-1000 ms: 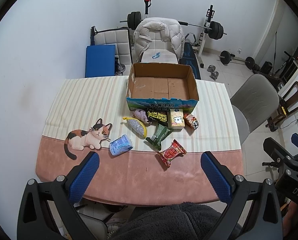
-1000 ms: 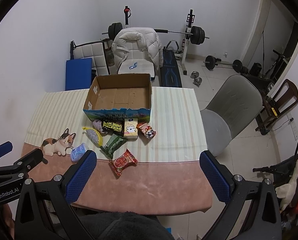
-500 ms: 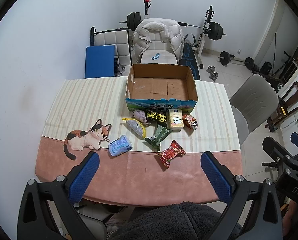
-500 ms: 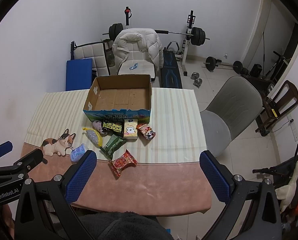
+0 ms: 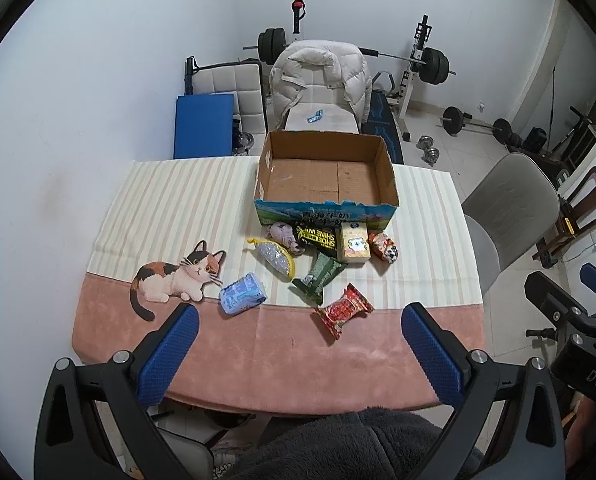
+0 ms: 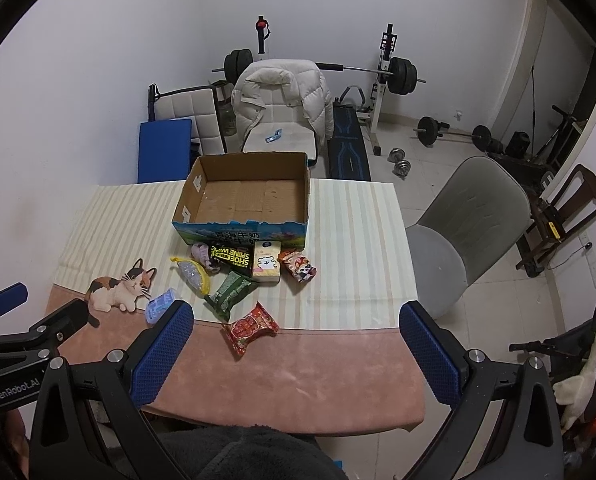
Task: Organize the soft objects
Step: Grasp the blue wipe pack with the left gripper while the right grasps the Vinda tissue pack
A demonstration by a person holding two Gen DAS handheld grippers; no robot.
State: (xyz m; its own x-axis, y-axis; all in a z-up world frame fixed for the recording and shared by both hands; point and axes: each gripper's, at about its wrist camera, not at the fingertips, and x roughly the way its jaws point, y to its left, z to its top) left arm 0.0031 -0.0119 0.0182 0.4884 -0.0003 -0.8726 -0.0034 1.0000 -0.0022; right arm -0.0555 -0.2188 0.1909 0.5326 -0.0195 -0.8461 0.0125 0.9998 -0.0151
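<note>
Gym room table (image 5: 225,344) has soft packs like the red snack bag (image 5: 344,309) just before the empty cardboard box (image 5: 326,152), so the wide-open, empty left gripper (image 5: 298,342) and right gripper (image 6: 293,340) could squash or drop one

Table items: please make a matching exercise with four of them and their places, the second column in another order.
1. red packet
2. blue packet
3. box
4. yellow pouch

a. beside the printed cat
b. far side, empty inside
c. nearest the table's front edge
d. left end of the heap before the box

Pairs: 1-c, 2-a, 3-b, 4-d
</note>
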